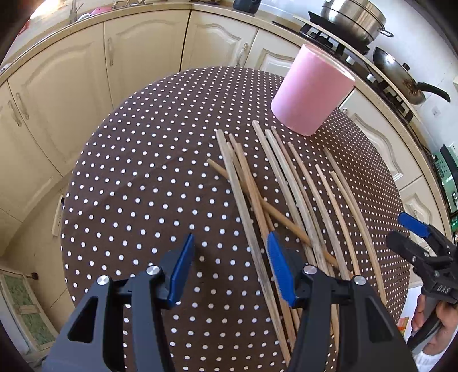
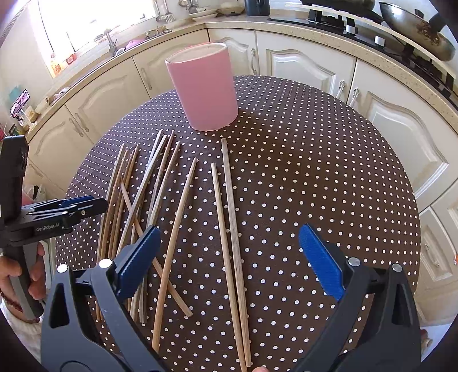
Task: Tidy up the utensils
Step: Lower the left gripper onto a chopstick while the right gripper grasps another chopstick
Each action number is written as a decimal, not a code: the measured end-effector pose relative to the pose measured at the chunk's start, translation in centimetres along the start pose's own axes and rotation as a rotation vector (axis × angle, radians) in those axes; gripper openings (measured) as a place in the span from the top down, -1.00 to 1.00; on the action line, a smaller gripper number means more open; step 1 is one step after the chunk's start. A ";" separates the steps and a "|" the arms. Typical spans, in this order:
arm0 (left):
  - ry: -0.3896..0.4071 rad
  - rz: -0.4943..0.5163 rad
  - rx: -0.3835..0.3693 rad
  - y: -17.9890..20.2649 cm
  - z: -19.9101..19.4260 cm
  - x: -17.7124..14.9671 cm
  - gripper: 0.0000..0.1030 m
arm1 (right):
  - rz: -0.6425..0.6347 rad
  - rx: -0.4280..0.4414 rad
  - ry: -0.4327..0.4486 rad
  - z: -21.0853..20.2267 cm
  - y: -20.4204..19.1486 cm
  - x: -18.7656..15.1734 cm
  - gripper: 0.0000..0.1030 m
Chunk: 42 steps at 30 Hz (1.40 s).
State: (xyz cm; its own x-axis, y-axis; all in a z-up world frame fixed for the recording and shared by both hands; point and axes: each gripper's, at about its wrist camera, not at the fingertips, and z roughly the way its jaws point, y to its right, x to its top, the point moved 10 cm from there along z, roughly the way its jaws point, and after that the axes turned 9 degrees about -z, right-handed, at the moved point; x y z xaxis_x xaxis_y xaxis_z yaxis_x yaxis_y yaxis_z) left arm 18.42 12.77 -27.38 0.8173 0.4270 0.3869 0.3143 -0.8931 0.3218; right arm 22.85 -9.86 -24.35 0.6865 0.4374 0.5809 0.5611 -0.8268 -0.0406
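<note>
No utensil is held yet, so the task is judged to be at its first pick. The chopsticks [image 2: 229, 217] are scattered flat on the dotted tablecloth [image 2: 329, 177], some crossed, just in front of the upright pink holder [image 2: 204, 91], which appears empty. The right gripper [image 2: 229, 257] is hovered with fingers spread wide over a nearly parallel pair; the left gripper [image 1: 229, 266] is likewise spread, gripping nothing, above the crossed heap. Next, one stick must be straddled, pinched, and tipped upright into the holder.

Bright daylight floods in from the window [image 2: 94, 25], blown out at upper left; sharp focus, edges bent by fisheye, corners black.
</note>
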 end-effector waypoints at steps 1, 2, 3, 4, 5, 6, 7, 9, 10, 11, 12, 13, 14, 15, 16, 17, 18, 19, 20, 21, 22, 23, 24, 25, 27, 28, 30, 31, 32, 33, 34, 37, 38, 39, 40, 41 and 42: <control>0.000 0.004 0.005 0.0 0.1 0.1 -0.02 | -0.001 0.001 -0.001 0.0 0.0 0.1 -0.85; 0.000 0.005 0.007 0.1 0.2 0.3 -0.02 | -0.005 0.003 -0.005 0.1 0.0 0.2 -0.85; -0.001 0.008 0.010 0.1 0.3 0.3 0.01 | -0.009 0.002 -0.008 0.1 0.0 0.3 -0.85; -0.003 0.008 0.015 0.0 0.3 0.4 0.04 | -0.014 0.002 -0.013 0.2 0.0 0.4 -0.85; -0.005 0.001 0.015 -0.2 0.3 0.4 0.11 | -0.018 0.003 -0.017 0.3 -0.1 0.5 -0.85; -0.007 -0.009 0.017 -0.4 0.3 0.5 0.20 | -0.019 0.006 -0.020 0.4 0.0 0.6 -0.85; -0.007 -0.017 0.017 -0.6 0.3 0.6 0.24 | -0.019 0.011 -0.024 0.5 0.0 0.7 -0.85; -0.010 -0.019 0.026 -0.9 0.4 0.8 0.32 | -0.018 0.012 -0.030 0.7 0.0 0.9 -0.85; -0.011 -0.014 0.031 -0.9 0.4 0.8 0.32 | -0.019 0.013 -0.034 0.8 0.0 1.0 -0.85; -0.012 -0.009 0.038 -0.8 0.5 1.0 0.32 | -0.022 0.016 -0.042 1.0 -0.1 1.1 -0.85; -0.013 -0.004 0.047 -0.7 0.6 1.1 0.33 | -0.024 0.018 -0.052 1.2 -0.1 1.2 -0.85; -0.013 0.002 0.065 -0.7 0.8 1.3 0.35 | -0.027 0.019 -0.064 1.5 -0.1 1.2 -0.85; -0.009 0.008 0.089 -0.7 0.9 1.4 0.42 | -0.032 0.023 -0.077 1.7 -0.2 1.3 -0.85; -0.004 0.014 0.109 -0.7 1.0 1.6 0.52 | -0.037 0.031 -0.094 2.0 -0.2 1.3 -0.85; 0.001 0.022 0.129 -0.7 1.1 1.8 0.54 | -0.040 0.035 -0.111 2.3 -0.2 1.4 -0.84; 0.002 0.026 0.136 -0.6 1.2 1.9 0.60 | -0.042 0.036 -0.123 2.6 -0.1 1.4 -0.76; 0.002 0.025 0.138 -0.5 1.3 2.1 0.71 | -0.044 0.046 -0.141 2.9 -0.1 1.5 -0.69; -0.003 0.023 0.129 -0.4 1.4 2.2 0.76 | -0.044 0.059 -0.158 3.1 0.0 1.6 -0.65; -0.007 0.017 0.117 -0.3 1.5 2.2 0.82 | -0.048 0.068 -0.180 3.4 0.0 1.7 -0.56; -0.007 0.014 0.105 -0.1 1.7 2.3 0.83 | -0.051 0.073 -0.194 3.6 0.0 1.8 -0.48; -0.007 0.018 0.101 0.1 1.8 2.5 0.84 | -0.052 0.080 -0.212 3.9 0.1 1.9 -0.46; -0.006 0.020 0.095 0.3 1.9 2.6 0.85 | -0.056 0.086 -0.232 4.2 0.1 2.0 -0.40; -0.008 0.017 0.080 0.6 2.0 2.7 0.86 | -0.059 0.092 -0.249 4.5 0.2 2.0 -0.29; -0.011 0.013 0.066 0.8 2.1 2.7 0.87 | -0.056 0.098 -0.264 4.8 0.2 2.0 -0.22; -0.010 0.004 0.048 0.9 2.1 2.9 0.88 | -0.052 0.100 -0.291 5.6 0.4 2.3 0.03; -0.007 0.005 0.039 1.0 2.0 3.0 0.88 | -0.052 0.097 -0.302 5.9 0.5 2.3 0.09; -0.001 0.006 0.020 1.3 1.8 3.1 0.88 | -0.056 0.091 -0.312 6.4 0.7 2.7 0.23; 0.004 0.007 0.014 1.5 1.5 2.9 0.88 | -0.060 0.084 -0.316 6.6 0.8 2.7 0.29; 0.009 0.008 0.012 1.6 1.3 2.9 0.88 | -0.062 0.080 -0.321 6.8 0.9 2.8 0.32; 0.016 0.011 0.013 1.6 1.1 2.9 0.88 | -0.057 0.088 -0.323 7.0 0.9 2.9 0.32; 0.025 0.016 0.010 1.8 0.8 3.0 0.88 | -0.065 0.083 -0.329 7.1 1.0 3.1 0.32; 0.039 0.028 0.011 2.1 0.0 3.1 0.88 | -0.098 0.035 -0.346 7.9 1.8 3.3 0.37; 0.048 0.036 0.015 2.2 -0.2 3.2 0.88 | -0.102 0.031 -0.352 8.1 1.8 3.3 0.40; 0.049 0.040 0.017 2.2 -0.4 3.2 0.88 | -0.105 0.039 -0.361 8.3 1.6 3.3 0.40; 0.043 0.041 0.018 2.1 -0.4 3.2 0.88 | -0.119 0.036 -0.367 8.5 1.4 3.3 0.41; 0.037 0.040 0.017 1.9 -0.3 3.1 0.88 | -0.135 0.023 -0.374 8.7 1.3 3.4 0.45; 0.029 0.039 0.019 1.7 -0.1 2.9 0.88 | -0.164 -0.006 -0.383 8.9 1.3 3.6 0.53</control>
State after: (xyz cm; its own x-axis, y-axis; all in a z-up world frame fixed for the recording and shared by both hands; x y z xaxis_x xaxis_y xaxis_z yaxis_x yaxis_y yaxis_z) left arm 21.28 12.51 -25.58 0.8148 0.3951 0.4242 0.2914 -0.9117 0.2896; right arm 30.17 -6.21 -29.57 0.7112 0.6627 0.2345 0.6755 -0.7366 0.0332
